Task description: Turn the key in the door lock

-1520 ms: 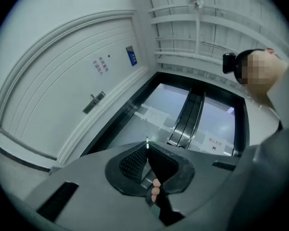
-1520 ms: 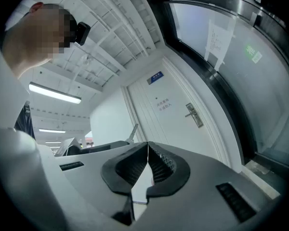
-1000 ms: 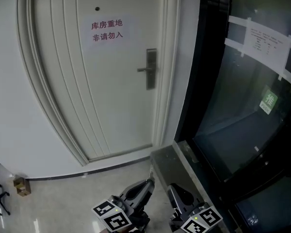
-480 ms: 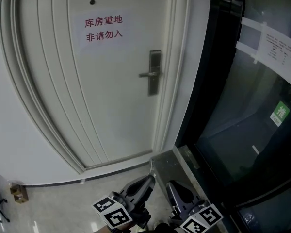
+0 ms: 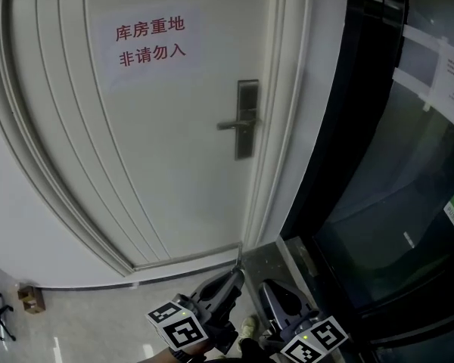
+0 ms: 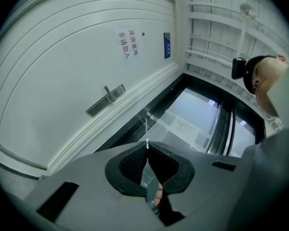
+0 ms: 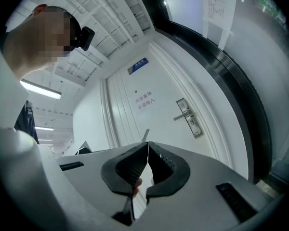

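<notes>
well, the left gripper (image 5: 235,277) is clenched on a thin metal key (image 5: 238,256), whose blade pokes past the closed jaw tips toward the door (image 5: 174,165). just beside it, the right gripper (image 5: 269,290) has its jaws pressed together. both sit low, below the door's bottom right corner and well apart from the lock plate (image 5: 247,119) on the door's right edge, where a lever handle (image 5: 233,125) points left. a paper sign (image 5: 151,41) with red characters hangs near the door's top.
</notes>
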A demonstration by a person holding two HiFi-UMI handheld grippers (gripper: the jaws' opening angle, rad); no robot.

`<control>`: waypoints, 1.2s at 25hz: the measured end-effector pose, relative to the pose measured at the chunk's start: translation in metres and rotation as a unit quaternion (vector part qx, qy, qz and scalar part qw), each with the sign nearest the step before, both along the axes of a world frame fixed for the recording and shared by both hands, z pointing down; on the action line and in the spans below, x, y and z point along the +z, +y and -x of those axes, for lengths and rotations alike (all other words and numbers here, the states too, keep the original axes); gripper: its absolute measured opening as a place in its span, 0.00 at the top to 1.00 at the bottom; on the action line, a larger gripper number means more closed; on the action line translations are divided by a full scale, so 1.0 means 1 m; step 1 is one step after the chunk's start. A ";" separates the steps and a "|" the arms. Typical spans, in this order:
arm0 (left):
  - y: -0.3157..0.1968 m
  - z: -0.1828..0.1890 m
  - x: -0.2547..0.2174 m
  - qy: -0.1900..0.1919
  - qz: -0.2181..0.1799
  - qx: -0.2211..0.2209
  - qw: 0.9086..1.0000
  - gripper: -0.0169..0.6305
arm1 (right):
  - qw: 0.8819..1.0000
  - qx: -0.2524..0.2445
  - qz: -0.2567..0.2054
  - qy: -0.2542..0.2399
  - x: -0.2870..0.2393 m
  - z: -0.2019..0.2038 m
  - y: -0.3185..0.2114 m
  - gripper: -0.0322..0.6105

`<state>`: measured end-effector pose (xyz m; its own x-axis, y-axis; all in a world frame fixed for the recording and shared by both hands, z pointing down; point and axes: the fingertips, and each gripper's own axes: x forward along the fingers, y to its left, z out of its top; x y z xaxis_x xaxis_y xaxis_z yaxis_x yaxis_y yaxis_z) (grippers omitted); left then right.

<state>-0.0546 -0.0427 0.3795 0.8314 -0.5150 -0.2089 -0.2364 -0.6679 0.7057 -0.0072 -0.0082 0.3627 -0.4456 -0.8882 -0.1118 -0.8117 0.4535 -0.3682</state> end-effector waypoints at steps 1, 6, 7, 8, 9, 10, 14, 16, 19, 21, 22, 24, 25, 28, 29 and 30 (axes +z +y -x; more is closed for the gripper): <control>-0.011 -0.008 0.000 0.001 0.004 -0.003 1.000 0.97 | 1.000 -0.003 0.000 -0.001 -0.001 -0.008 -0.011 0.93; -0.072 -0.048 -0.003 0.010 0.028 -0.026 0.999 0.97 | 1.000 -0.023 0.000 -0.001 -0.009 -0.053 -0.067 0.93; -0.084 -0.056 -0.005 0.012 0.033 -0.033 0.999 0.97 | 1.000 -0.027 -0.001 -0.001 -0.011 -0.063 -0.078 0.93; -0.097 -0.062 -0.006 0.015 0.038 -0.040 0.998 0.97 | 0.999 -0.032 -0.004 -0.001 -0.013 -0.072 -0.088 0.93; -0.109 -0.069 -0.008 0.019 0.042 -0.047 0.998 0.97 | 0.999 -0.036 -0.009 0.000 -0.015 -0.082 -0.098 0.93; -0.120 -0.074 -0.009 0.024 0.046 -0.054 0.997 0.97 | 0.999 -0.039 -0.013 0.000 -0.016 -0.091 -0.106 0.93; -0.159 -0.095 -0.011 0.043 0.074 -0.073 0.994 0.97 | 0.999 -0.048 -0.014 -0.008 -0.019 -0.116 -0.133 0.93; -0.178 -0.104 -0.011 0.054 0.093 -0.074 0.991 0.97 | 0.998 -0.054 -0.016 -0.013 -0.020 -0.124 -0.142 0.93; -0.209 -0.115 -0.001 0.084 0.162 -0.074 0.981 0.97 | 0.998 -0.054 -0.018 -0.021 -0.022 -0.137 -0.154 0.93; -0.228 -0.120 0.005 0.104 0.199 -0.078 0.971 0.97 | 0.998 -0.051 -0.021 -0.026 -0.023 -0.147 -0.161 0.93; -0.238 -0.122 0.005 0.108 0.200 -0.081 0.970 0.97 | 0.998 -0.047 -0.023 -0.028 -0.024 -0.152 -0.164 0.93; -0.258 -0.127 0.005 0.108 0.197 -0.089 0.970 0.97 | 0.998 -0.037 -0.027 -0.031 -0.025 -0.163 -0.169 0.93; -0.267 -0.129 0.006 0.105 0.198 -0.092 0.970 0.97 | 0.999 -0.031 -0.027 -0.031 -0.025 -0.168 -0.172 0.93; -0.294 -0.136 0.013 0.103 0.213 -0.095 0.967 0.97 | 0.999 -0.014 -0.025 -0.028 -0.024 -0.179 -0.183 0.93; -0.304 -0.137 0.016 0.105 0.221 -0.095 0.965 0.97 | 0.999 -0.010 -0.024 -0.025 -0.024 -0.181 -0.187 0.93; -0.313 -0.138 0.018 0.109 0.229 -0.094 0.963 0.97 | 0.999 -0.006 -0.024 -0.022 -0.025 -0.183 -0.191 0.93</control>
